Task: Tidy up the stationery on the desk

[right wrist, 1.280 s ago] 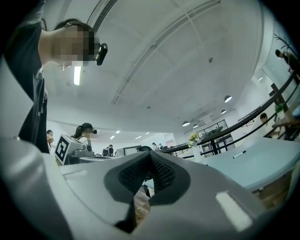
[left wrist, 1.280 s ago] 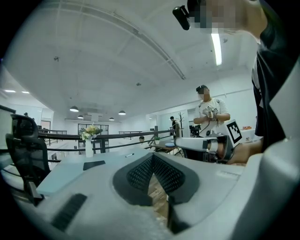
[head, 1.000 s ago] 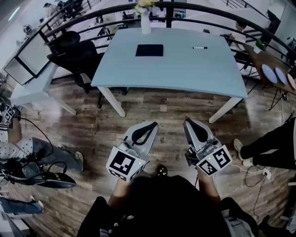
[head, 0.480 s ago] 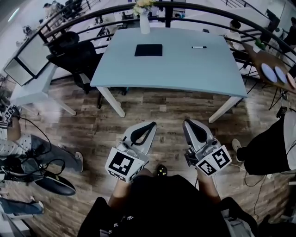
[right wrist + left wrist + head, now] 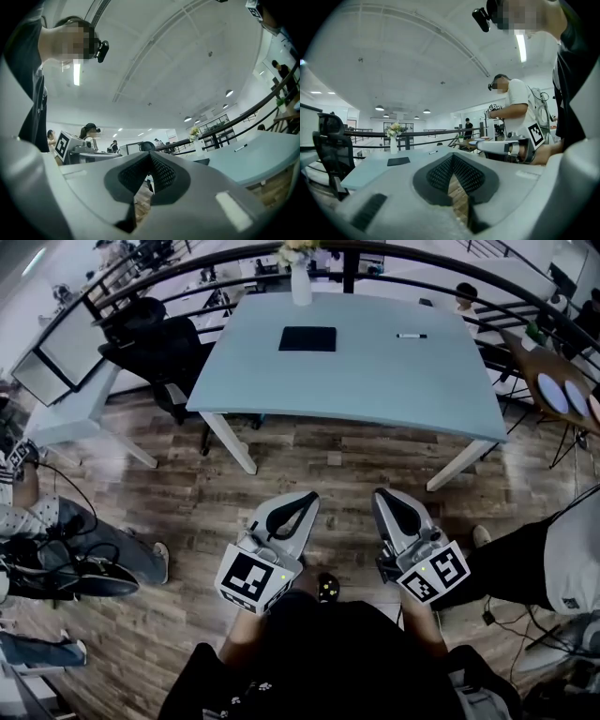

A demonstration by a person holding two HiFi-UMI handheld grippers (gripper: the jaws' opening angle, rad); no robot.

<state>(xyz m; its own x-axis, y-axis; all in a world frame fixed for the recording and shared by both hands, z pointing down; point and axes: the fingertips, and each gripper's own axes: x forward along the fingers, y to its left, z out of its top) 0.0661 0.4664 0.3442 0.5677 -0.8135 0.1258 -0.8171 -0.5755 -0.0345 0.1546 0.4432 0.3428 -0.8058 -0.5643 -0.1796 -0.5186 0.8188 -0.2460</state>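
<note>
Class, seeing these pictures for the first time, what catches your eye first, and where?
The pale blue desk fills the top of the head view, bearing a black notebook toward the far side, a pen to its right and a flower vase at the far edge. Nearer, over the wooden floor, the left gripper and right gripper sit side by side, shut and empty.

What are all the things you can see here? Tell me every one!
desk: one, pale blue-grey, straight ahead
pad: one, black, middle of the desk's far half
marker: one, black and white, on desk right of pad
vase: one, white with flowers, desk's far edge
office chair: one, black, left of desk
floor: one, brown wood, underfoot
bystanders: two, grey and black trousers, left and right edges
left gripper: one, grey, jaws shut, empty
right gripper: one, grey, jaws shut, empty
</note>
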